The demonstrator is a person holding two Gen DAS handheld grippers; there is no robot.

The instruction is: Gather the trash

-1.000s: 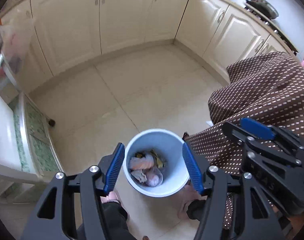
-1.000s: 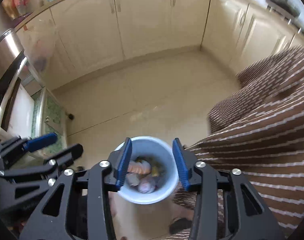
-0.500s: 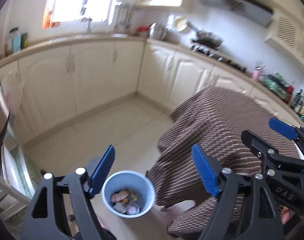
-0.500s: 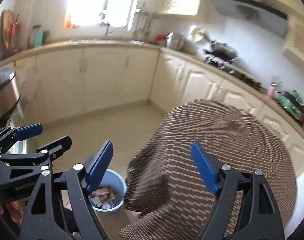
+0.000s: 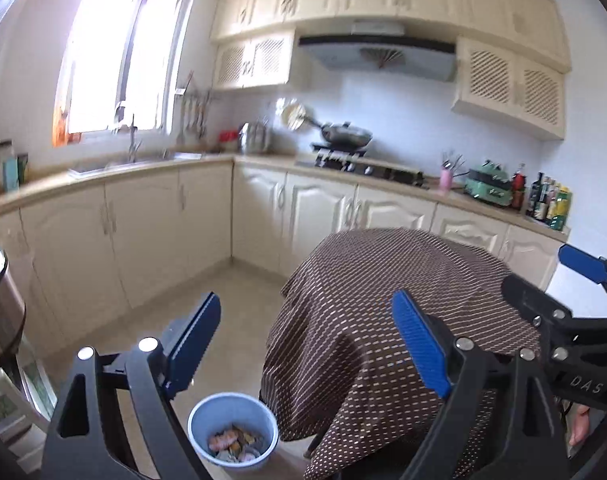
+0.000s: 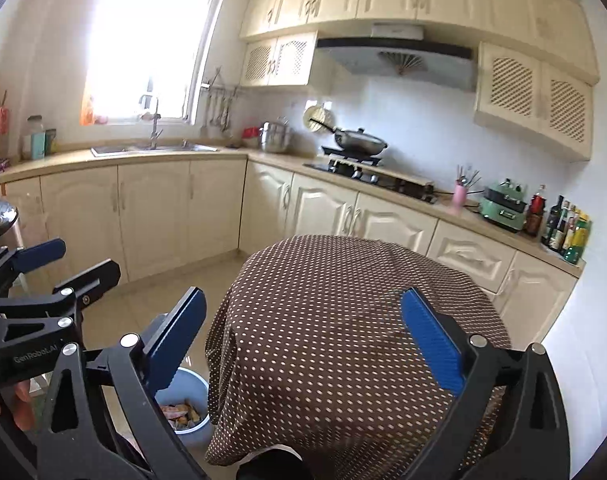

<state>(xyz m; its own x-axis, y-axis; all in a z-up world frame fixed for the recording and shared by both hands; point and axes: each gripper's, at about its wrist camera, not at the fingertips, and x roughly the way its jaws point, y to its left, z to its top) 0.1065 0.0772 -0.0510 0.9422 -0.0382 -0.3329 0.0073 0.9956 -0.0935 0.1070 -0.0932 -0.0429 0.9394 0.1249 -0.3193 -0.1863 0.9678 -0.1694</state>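
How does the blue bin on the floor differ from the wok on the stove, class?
The blue bin stands low on the floor beside the covered table; the wok sits high on the stove. The bin is open, with trash showing inside; the wok's contents are not visible. The bin is light blue, the wok dark metal. Both are round and upright.

A pale blue round plastic bin [image 5: 233, 434] holds pink, orange and grey scraps. A dark brown cloth with small cream dots [image 6: 343, 320] drapes the round table. Cream panelled cabinet doors [image 6: 155, 216] sit under a beige worktop [image 6: 455, 210]. The black tongs carry blue ribbed pads [image 5: 419, 340].
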